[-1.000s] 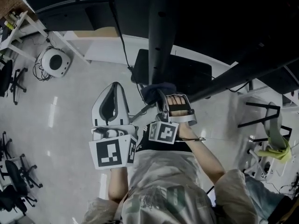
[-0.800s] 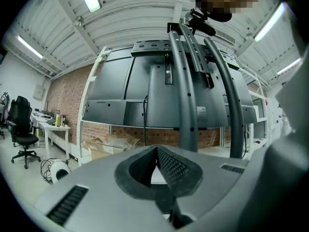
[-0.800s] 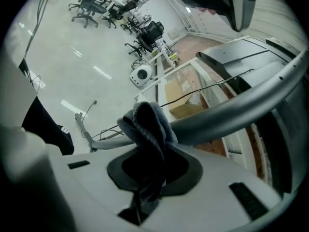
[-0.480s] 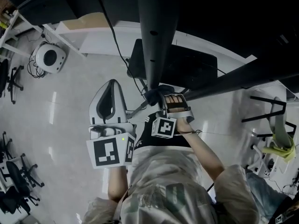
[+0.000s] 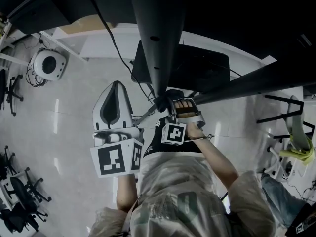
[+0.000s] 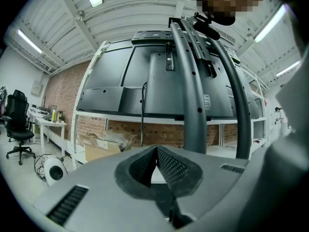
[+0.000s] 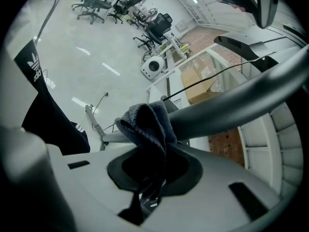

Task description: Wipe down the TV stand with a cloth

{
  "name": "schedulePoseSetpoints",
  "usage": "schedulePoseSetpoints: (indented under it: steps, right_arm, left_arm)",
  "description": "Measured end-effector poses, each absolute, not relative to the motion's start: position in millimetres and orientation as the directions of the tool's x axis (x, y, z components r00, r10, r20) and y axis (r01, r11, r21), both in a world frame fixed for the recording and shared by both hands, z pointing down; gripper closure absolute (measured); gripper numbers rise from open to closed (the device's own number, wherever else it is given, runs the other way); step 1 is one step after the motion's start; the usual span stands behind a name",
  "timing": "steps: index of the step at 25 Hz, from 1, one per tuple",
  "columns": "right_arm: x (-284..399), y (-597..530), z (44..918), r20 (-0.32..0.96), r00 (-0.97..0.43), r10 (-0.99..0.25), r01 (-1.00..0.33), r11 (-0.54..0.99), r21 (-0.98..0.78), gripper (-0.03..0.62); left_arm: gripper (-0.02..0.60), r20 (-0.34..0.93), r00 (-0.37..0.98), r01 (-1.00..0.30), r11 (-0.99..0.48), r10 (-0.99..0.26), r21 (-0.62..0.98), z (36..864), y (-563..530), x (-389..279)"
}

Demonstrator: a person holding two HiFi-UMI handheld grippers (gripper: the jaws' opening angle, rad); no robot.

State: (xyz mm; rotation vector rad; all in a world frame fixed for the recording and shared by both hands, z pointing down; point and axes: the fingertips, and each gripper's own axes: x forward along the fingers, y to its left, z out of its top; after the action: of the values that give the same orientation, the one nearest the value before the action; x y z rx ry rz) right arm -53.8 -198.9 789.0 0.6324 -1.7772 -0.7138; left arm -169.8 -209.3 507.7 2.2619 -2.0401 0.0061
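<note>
The TV stand is a set of dark metal posts: a thick upright point(image 5: 159, 38), point(image 6: 190, 95) and a slanted bar point(image 5: 252, 80), point(image 7: 241, 103), with a black base point(image 5: 195, 68) on the floor. My right gripper point(image 5: 170, 102), point(image 7: 154, 144) is shut on a dark blue cloth point(image 7: 147, 124), point(image 5: 165, 98) and presses it against the foot of the posts. My left gripper point(image 5: 116, 107), point(image 6: 157, 166) hangs to the left with its jaws shut on nothing, pointing at the back of the TV point(image 6: 149, 81).
A white round appliance point(image 5: 47, 63) with cables lies on the floor at left. Black office chairs point(image 5: 15, 206) stand at lower left. A white shelf frame point(image 5: 98, 41) runs behind the stand. A rack with a yellow cloth point(image 5: 294, 154) stands at right.
The head view has shifted so the stand's upright looms larger. The right gripper with the cloth has slid slightly along the post's foot. The left gripper has barely moved.
</note>
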Motion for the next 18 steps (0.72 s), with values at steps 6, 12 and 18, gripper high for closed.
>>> schedulePoseSetpoints:
  steps: [6, 12, 18]
  right_arm:
    - [-39, -196, 754, 0.654, -0.266, -0.708, -0.131, 0.698, 0.704, 0.537]
    - [-18, -209, 628, 0.548, -0.306, -0.779, -0.477, 0.623, 0.62, 0.537]
    - [5, -196, 448, 0.308, -0.467, -0.829, -0.81, 0.541, 0.225, 0.537]
  left_arm:
    - [0.566, 0.084, 0.151, -0.987, -0.147, -0.985, 0.058, 478, -212, -150]
    - [0.566, 0.093, 0.224, -0.97, -0.213, -0.97, 0.12, 417, -209, -133]
    - [0.566, -0.008, 0.289, -0.953, -0.288, -0.957, 0.092, 331, -202, -102]
